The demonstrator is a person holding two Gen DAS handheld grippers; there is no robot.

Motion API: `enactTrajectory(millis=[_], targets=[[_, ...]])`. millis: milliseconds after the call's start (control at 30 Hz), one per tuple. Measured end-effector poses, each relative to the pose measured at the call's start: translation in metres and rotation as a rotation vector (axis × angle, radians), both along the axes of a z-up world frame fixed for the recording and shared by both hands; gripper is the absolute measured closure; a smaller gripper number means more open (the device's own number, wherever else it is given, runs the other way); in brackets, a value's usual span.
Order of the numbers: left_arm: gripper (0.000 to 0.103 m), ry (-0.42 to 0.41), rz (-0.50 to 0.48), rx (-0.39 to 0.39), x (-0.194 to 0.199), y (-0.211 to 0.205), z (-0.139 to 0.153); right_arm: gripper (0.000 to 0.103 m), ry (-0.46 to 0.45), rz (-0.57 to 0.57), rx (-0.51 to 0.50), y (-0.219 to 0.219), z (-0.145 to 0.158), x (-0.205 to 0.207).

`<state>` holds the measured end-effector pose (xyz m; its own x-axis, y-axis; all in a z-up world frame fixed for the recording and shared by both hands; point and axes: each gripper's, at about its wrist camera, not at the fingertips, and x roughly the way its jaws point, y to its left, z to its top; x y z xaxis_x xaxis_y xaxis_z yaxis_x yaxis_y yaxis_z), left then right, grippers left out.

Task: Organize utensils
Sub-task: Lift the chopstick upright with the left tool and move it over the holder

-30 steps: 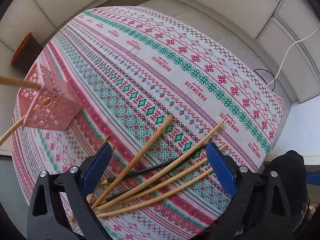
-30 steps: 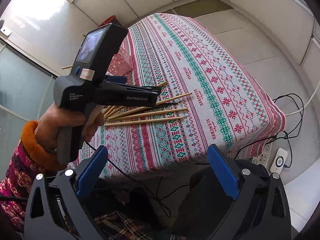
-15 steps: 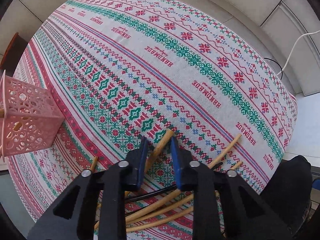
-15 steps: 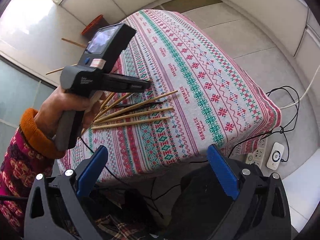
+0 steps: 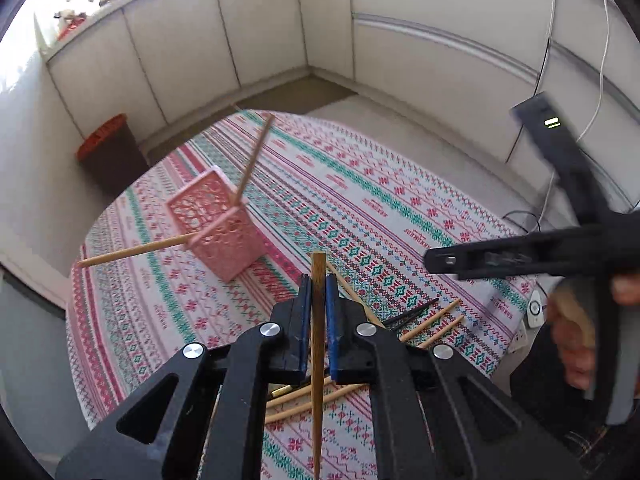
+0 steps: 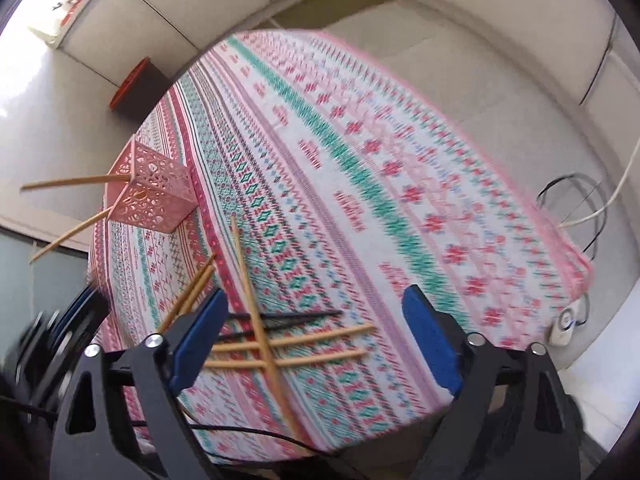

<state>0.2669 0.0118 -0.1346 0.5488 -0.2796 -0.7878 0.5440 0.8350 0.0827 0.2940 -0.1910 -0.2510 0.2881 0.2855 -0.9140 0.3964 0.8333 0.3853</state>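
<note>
My left gripper [image 5: 318, 282] is shut on a wooden chopstick [image 5: 318, 344] and holds it above the table, near the pink perforated basket [image 5: 218, 224]. Two chopsticks [image 5: 132, 252] stick out of that basket. Several wooden chopsticks [image 6: 288, 344] and a black pair [image 6: 284, 316] lie in a pile near the table's front edge. My right gripper [image 6: 316, 340] is open and empty, hovering over that pile. The basket also shows in the right wrist view [image 6: 154, 196].
The table wears a red, green and white patterned cloth [image 6: 360, 184]. A dark bin with an orange lid [image 5: 106, 152] stands on the floor beyond it. Cables and a power strip [image 6: 566, 322] lie on the floor at the right.
My left gripper closed on a chopstick from the pile and lifted it, turning toward the basket. My right gripper moved in over the pile.
</note>
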Motion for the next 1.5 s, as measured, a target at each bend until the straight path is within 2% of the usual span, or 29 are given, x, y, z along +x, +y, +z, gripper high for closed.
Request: enactTrajectory(millis=[67, 167, 267, 367, 467, 733, 833, 900, 933, 1067, 1233, 1267, 1300, 1400, 1500], targets=[[0.096, -0.054, 0.039, -0.043, -0.021, 0.011, 0.019, 0.022, 0.04, 0.003, 0.033, 0.01, -0.013, 0.015], [0.096, -0.115, 0.092, -0.123, -0.044, 0.039, 0.045, 0.024, 0.013, 0.105, -0.02, 0.041, -0.012, 0.02], [0.096, -0.154, 0.127, -0.156, -0.058, 0.054, 0.061, 0.041, 0.0, 0.258, -0.082, 0.079, -0.005, 0.03], [0.096, -0.191, 0.162, -0.199, -0.07, 0.069, 0.078, 0.05, 0.04, 0.273, -0.092, 0.09, -0.005, 0.049], [0.096, -0.232, 0.164, -0.227, -0.086, 0.076, 0.093, 0.056, 0.051, 0.236, -0.084, 0.081, -0.009, 0.053], [0.096, -0.295, 0.153, -0.278, -0.108, 0.087, 0.119, 0.056, 0.148, 0.004, 0.068, 0.022, -0.045, 0.019], [0.096, -0.31, 0.158, -0.299, -0.113, 0.092, 0.125, 0.056, 0.142, -0.078, 0.105, 0.006, -0.044, 0.007], [0.096, -0.316, 0.161, -0.315, -0.115, 0.095, 0.129, 0.056, 0.146, -0.116, 0.083, -0.004, -0.042, 0.002], [0.096, -0.32, 0.163, -0.318, -0.116, 0.096, 0.13, 0.056, 0.088, -0.142, 0.04, -0.008, -0.042, 0.001], [0.096, -0.322, 0.162, -0.336, -0.118, 0.098, 0.129, 0.056, 0.124, -0.171, 0.017, -0.02, -0.043, -0.003], [0.096, -0.313, 0.163, -0.345, -0.119, 0.1, 0.128, 0.06, 0.196, -0.19, -0.055, -0.009, -0.067, 0.016], [0.096, -0.315, 0.164, -0.342, -0.121, 0.1, 0.129, 0.074, 0.177, -0.191, -0.081, -0.005, -0.064, 0.02], [0.096, -0.317, 0.166, -0.342, -0.122, 0.101, 0.129, 0.093, 0.17, -0.166, -0.113, 0.0, -0.063, 0.025], [0.096, -0.314, 0.185, -0.347, -0.122, 0.105, 0.13, 0.097, 0.179, -0.188, -0.163, 0.005, -0.064, 0.028], [0.096, -0.3, 0.204, -0.353, -0.121, 0.105, 0.131, 0.098, 0.131, -0.226, -0.134, 0.009, -0.063, 0.025]])
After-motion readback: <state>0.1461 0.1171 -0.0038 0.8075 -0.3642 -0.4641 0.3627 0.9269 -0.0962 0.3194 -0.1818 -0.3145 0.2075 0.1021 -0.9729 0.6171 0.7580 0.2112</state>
